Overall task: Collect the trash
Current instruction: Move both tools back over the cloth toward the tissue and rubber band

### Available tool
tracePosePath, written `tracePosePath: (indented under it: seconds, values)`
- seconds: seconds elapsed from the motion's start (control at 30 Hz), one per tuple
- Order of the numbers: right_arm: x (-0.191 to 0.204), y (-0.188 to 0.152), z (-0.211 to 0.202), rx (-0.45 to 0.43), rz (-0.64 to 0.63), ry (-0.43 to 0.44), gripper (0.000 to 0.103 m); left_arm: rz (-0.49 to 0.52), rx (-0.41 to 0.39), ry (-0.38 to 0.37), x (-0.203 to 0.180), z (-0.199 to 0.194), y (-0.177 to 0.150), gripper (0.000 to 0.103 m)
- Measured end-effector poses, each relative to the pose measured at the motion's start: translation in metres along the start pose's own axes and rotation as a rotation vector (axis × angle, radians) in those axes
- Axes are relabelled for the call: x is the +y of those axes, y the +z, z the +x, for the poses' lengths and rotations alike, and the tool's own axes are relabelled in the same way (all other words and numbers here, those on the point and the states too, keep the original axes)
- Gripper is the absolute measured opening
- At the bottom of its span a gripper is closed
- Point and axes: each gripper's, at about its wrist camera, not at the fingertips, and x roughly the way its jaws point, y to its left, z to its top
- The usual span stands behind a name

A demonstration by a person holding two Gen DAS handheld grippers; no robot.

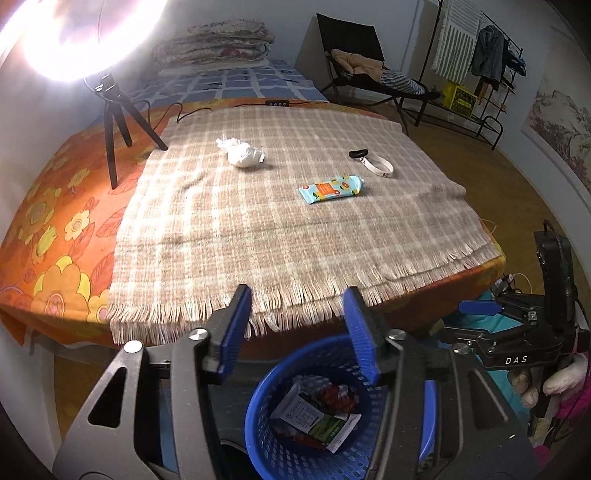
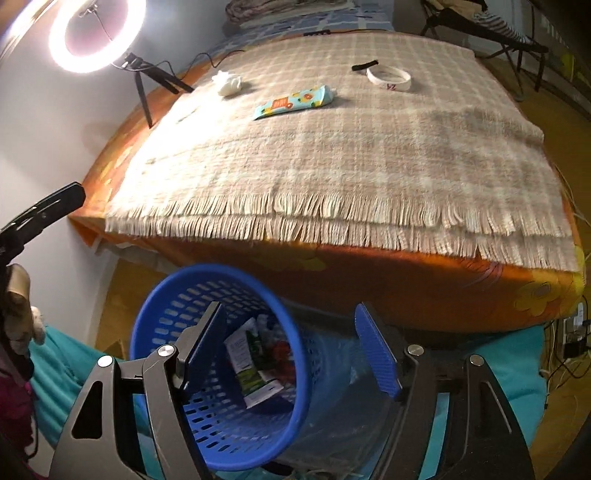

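— Blue plastic filled the bottom of both views: the basket [image 1: 332, 443] sat low centre in the left wrist frame, with wrappers [image 1: 314, 417] lying inside it.

— And the left gripper [image 1: 299, 332]?

— Its blue pads were spread wide apart over the basket's rim, nothing between them. Same story for the right gripper [image 2: 291, 354]: jaws parted, empty, with the basket [image 2: 221, 369] tilted toward the lens at lower left.

— What was left on the bed?

— On the checked blanket [image 1: 258, 206], a crumpled white tissue [image 1: 242, 152] sat upper centre, a light-blue snack wrapper [image 1: 330, 189] lay right of it nearer the middle, well apart. Further right, a white wristband [image 1: 378, 165] lay just beside a small black item [image 1: 358, 152], too small to identify.

— Anything else?

— A ring light [image 2: 86, 35] glared in the upper left, standing on a black tripod [image 1: 118, 122] on the orange floral sheet [image 1: 55, 229]. All three leftovers lay well away from both grippers.
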Motion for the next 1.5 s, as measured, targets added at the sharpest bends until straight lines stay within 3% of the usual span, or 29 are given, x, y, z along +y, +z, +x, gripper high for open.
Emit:
tracePosePath:
  seconds: [0.3, 0.5, 0.63, 0.93, 1.33, 1.5]
  values:
    - [-0.006, -0.001, -0.006, -0.054, 0.017, -0.012, 0.072, 0.000, 0.009, 0.017, 0.004, 0.016, 0.005, 0.059]
    - [-0.004, 0.004, -0.014, -0.128, -0.039, -0.098, 0.072, -0.010, 0.029, 0.029, 0.009, 0.034, 0.004, 0.059]
    - [-0.004, 0.012, -0.019, -0.178, -0.054, -0.109, 0.072, -0.011, 0.042, 0.027, 0.011, 0.042, 0.008, 0.060]
    - [-0.015, 0.046, -0.030, -0.245, -0.054, -0.210, 0.072, 0.021, 0.035, 0.030, 0.008, 0.057, 0.045, 0.060]
    - [-0.058, 0.114, -0.036, -0.394, -0.010, -0.082, 0.074, -0.086, 0.036, 0.019, 0.043, 0.102, 0.103, 0.060]
    - [-0.066, 0.147, -0.025, -0.392, -0.037, -0.070, 0.074, -0.144, 0.030, 0.024, 0.060, 0.121, 0.127, 0.060]
